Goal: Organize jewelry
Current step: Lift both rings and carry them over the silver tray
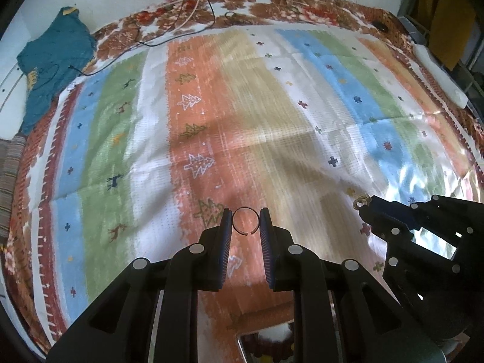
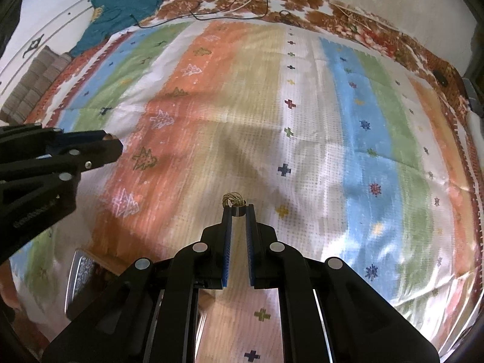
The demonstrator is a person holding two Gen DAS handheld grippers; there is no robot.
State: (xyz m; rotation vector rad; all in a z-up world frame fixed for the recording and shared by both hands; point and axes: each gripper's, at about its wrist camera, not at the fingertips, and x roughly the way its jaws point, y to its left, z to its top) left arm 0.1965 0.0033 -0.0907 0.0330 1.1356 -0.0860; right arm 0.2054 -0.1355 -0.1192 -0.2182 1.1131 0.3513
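Observation:
My left gripper (image 1: 245, 222) is shut on a thin open-ended ring (image 1: 245, 221), pinched by its sides between the two tips above the striped mat. In the right wrist view the same gripper (image 2: 113, 142) reaches in from the left. My right gripper (image 2: 238, 210) is shut on a small ornate gold ring (image 2: 233, 199), whose twisted top sticks out past the fingertips. From the left wrist camera, the right gripper (image 1: 364, 205) enters at the lower right with that gold ring (image 1: 361, 202) at its tip.
A striped, patterned mat (image 1: 211, 121) covers a bed with a brown floral sheet (image 1: 302, 3). A teal garment (image 1: 54, 60) and cables (image 1: 187, 9) lie at the far left. A tray-like box corner (image 2: 80, 278) shows at lower left, and another box edge (image 1: 266, 341) under the left gripper.

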